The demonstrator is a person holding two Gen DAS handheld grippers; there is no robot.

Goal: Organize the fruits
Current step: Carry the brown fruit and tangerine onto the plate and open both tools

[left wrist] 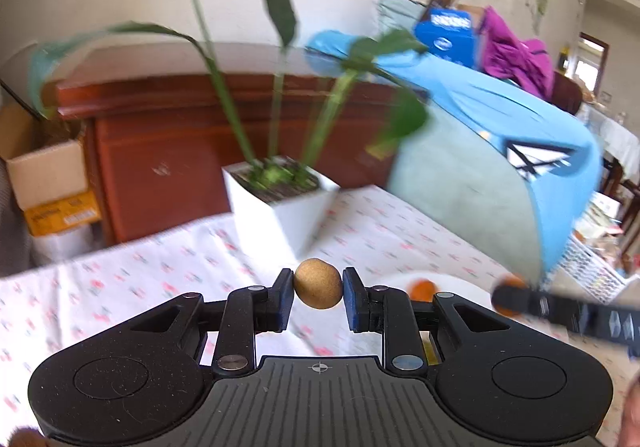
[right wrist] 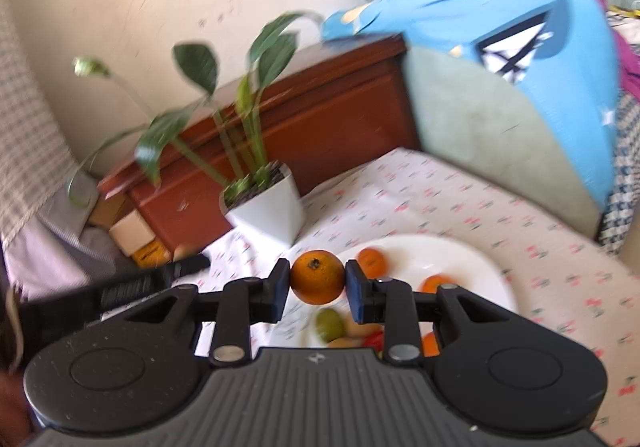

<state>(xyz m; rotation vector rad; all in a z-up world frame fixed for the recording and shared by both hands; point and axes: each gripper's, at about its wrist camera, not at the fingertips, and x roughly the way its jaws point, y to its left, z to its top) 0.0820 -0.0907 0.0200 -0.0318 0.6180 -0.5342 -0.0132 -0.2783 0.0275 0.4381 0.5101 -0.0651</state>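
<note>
A table under a white cloth with a small pink print [right wrist: 460, 199] fills the lower part of both views, backed by a red-brown wooden cabinet [left wrist: 168, 159] and a chair draped in blue fabric [right wrist: 560, 59]. A potted plant in a white square pot [left wrist: 280, 203] stands near the table's far edge. Beside it sits a white plate [right wrist: 448, 259] carrying several fruits: small oranges [right wrist: 373, 261], a green fruit [right wrist: 330, 323] and others partly hidden behind the gripper body.

Both tools are loaded and held above the table. The left gripper [left wrist: 319, 289] is clamped on a round tan-brown fruit [left wrist: 319, 284], its blue pads touching either side. The right gripper [right wrist: 317, 283] pinches an orange [right wrist: 317, 277] over the plate's near-left rim.

The step in hand appears to be carrying fruit for sorting; whether the pieces are bound for the plate or leaving it cannot be told. The next move likely calls for lowering each fruit onto a resting spot before easing the jaws, since round fruit may roll.

Only the right wrist view shows the plate's contents clearly; the left view catches just a sliver of plate with one orange, plus the other tool's blurred tip at right.
</note>
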